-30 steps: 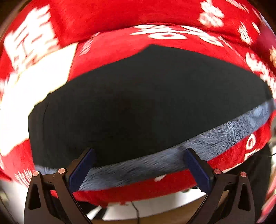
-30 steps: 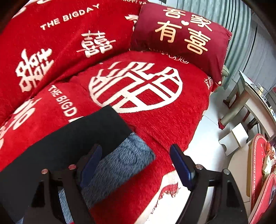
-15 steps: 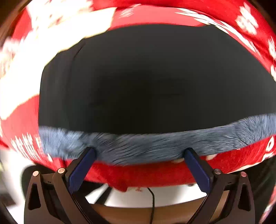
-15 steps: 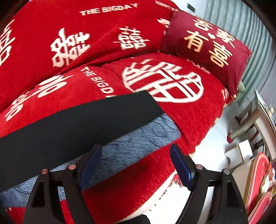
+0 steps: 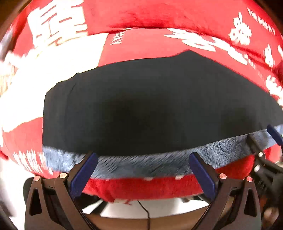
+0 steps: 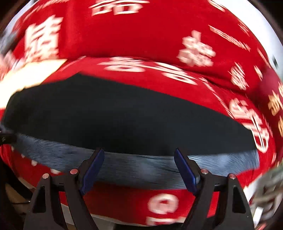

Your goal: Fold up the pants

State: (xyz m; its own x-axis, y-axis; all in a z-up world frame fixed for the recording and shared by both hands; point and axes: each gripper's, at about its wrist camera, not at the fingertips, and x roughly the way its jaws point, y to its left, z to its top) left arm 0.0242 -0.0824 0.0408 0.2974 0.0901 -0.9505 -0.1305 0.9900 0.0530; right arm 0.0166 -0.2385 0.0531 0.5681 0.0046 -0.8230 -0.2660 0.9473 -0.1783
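Hovering with fingers spread and empty, the left gripper [image 5: 143, 174] and right gripper [image 6: 138, 169] point down at black pants [image 5: 150, 113] lying flat just beyond their fingertips on a red blanket [image 5: 159, 19]. Soft, limp and light by appearance, the fleece-lined cloth looks best pinched along the grey lining edge [image 6: 141, 166] nearest the fingers.

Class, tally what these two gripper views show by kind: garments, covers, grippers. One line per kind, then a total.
Pants, black with grey fleece lining: 1
Red cover with white lettering: 1
Grippers, left gripper and right gripper, both open: 2
Total: 4
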